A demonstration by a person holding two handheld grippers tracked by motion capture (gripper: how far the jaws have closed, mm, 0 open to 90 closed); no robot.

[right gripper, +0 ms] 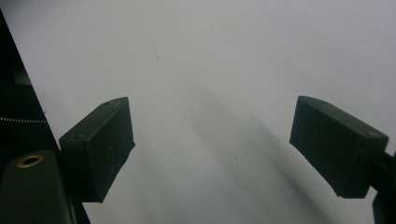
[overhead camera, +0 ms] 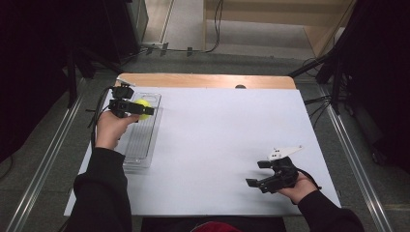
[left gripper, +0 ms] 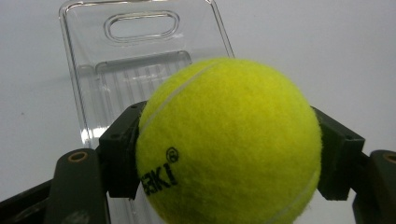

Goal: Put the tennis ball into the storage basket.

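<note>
Your left tool (overhead camera: 140,110) is clenched on a yellow tennis ball (left gripper: 229,144), one pad on each side of it, the ball's printed lettering facing back toward the tool. It hangs above the far end of the clear plastic tray (overhead camera: 140,145), whose long axis runs away from you along the white counter (overhead camera: 217,140). Your right tool (overhead camera: 257,173) sits well apart over bare counter, jaws spread wide and gripping nothing.
</note>
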